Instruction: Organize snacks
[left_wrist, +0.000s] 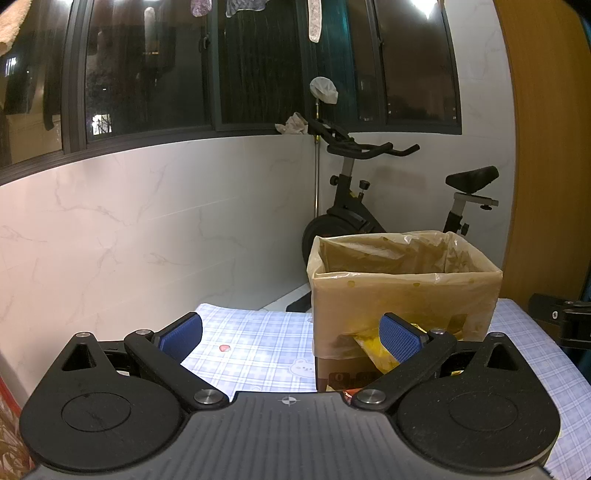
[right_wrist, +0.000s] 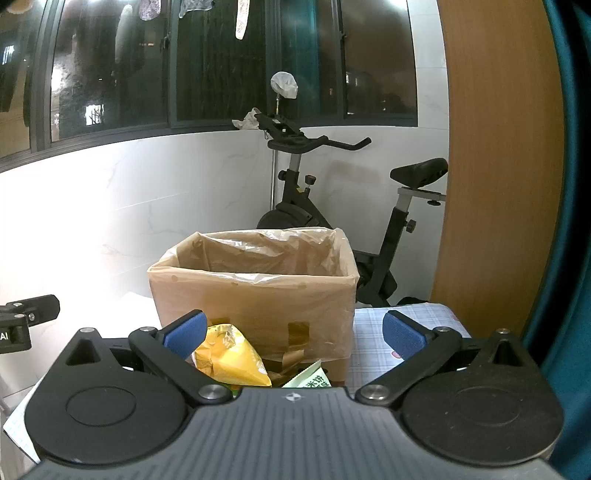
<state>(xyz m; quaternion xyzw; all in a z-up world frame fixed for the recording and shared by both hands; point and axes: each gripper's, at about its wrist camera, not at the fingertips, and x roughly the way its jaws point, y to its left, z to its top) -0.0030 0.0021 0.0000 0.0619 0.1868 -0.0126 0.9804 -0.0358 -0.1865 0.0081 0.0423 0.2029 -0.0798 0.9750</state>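
Note:
A cardboard box (left_wrist: 402, 295) lined with a clear plastic bag stands on the blue checked tablecloth (left_wrist: 258, 343); it also shows in the right wrist view (right_wrist: 255, 295). A yellow snack bag (right_wrist: 231, 356) lies in front of the box, beside a green-and-white packet (right_wrist: 308, 376). The yellow bag also shows in the left wrist view (left_wrist: 373, 350), partly behind a finger. My left gripper (left_wrist: 291, 336) is open and empty, left of the box. My right gripper (right_wrist: 295, 334) is open and empty, above the snacks with the box straight ahead.
An exercise bike (right_wrist: 332, 206) stands behind the table against the white marble wall (left_wrist: 147, 221). A wooden panel (right_wrist: 495, 166) rises at the right. The other gripper's body shows at the frame edges (left_wrist: 561, 317) (right_wrist: 22, 321). A small red item (left_wrist: 223, 348) lies on the cloth.

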